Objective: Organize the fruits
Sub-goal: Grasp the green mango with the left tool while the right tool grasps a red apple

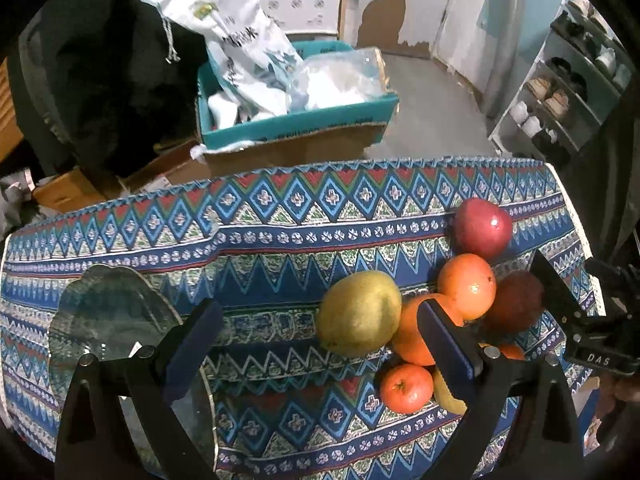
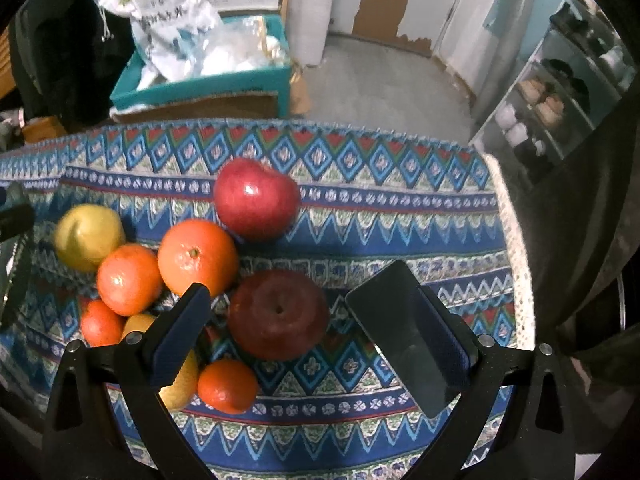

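Fruit lies in a cluster on a patterned blue tablecloth (image 1: 280, 240). In the left wrist view a yellow-green pear (image 1: 359, 313), oranges (image 1: 467, 285), a small tangerine (image 1: 406, 388), a bright red apple (image 1: 482, 227) and a dark red apple (image 1: 514, 300) show. A clear glass plate (image 1: 108, 320) sits at the left. My left gripper (image 1: 320, 348) is open and empty, near the pear. In the right wrist view my right gripper (image 2: 316, 332) is open around the dark red apple (image 2: 279, 314), without touching it. The bright apple (image 2: 256, 198), oranges (image 2: 198, 256) and pear (image 2: 89, 236) lie beyond.
A black phone (image 2: 408, 332) lies on the cloth by my right gripper's right finger. Behind the table stand a teal box (image 1: 296, 120) with white bags, cardboard boxes and a shoe rack (image 1: 560, 92) at the right. The table's right edge (image 2: 516, 240) is close.
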`<state>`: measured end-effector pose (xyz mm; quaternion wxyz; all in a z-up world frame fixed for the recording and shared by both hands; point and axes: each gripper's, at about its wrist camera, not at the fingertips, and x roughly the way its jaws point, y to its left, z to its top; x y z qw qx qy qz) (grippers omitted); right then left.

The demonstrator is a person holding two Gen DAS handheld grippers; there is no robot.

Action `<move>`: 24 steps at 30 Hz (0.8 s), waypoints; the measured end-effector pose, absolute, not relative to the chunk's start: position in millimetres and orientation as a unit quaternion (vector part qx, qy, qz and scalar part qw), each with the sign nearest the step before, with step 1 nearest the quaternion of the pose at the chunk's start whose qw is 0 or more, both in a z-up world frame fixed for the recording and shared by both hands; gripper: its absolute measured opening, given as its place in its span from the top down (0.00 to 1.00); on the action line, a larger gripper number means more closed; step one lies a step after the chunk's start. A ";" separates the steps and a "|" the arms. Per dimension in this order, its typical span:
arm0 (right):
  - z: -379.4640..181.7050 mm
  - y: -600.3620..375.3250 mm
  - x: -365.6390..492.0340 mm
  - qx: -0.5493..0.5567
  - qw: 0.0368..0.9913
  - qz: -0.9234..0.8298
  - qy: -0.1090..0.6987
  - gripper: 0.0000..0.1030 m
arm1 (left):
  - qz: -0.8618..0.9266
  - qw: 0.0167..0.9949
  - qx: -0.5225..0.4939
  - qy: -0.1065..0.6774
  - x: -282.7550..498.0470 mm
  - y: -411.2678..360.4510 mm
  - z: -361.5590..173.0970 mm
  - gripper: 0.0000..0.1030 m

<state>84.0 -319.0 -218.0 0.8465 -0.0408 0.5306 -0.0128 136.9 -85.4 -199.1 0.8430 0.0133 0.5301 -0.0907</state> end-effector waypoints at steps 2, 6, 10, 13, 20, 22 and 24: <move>-226.7 -319.8 86.3 -0.038 0.841 -0.008 0.540 0.03 | -0.091 0.839 0.014 0.536 140.5 -87.6 -206.1 0.04; -243.2 -319.8 90.5 -0.039 0.830 -0.001 0.556 0.03 | -0.094 0.830 0.008 0.550 147.6 -92.3 -220.2 0.04; -254.6 -320.0 94.0 -0.037 0.825 0.005 0.565 0.03 | -0.096 0.821 0.002 0.563 154.6 -95.1 -231.8 0.04; -261.0 -319.3 96.9 -0.034 0.822 0.011 0.569 0.03 | -0.102 0.815 -0.002 0.570 158.6 -99.8 -240.0 0.04; -274.6 -320.0 104.2 -0.020 0.814 0.025 0.581 0.09 | -0.102 0.798 -0.005 0.594 166.1 -105.0 -263.6 0.05; -277.8 -318.2 106.6 -0.019 0.811 0.028 0.583 0.10 | -0.109 0.792 -0.010 0.600 167.9 -106.0 -269.8 0.07; -280.7 -318.6 108.6 -0.017 0.809 0.032 0.587 0.12 | -0.113 0.789 -0.012 0.603 168.8 -107.6 -273.2 0.08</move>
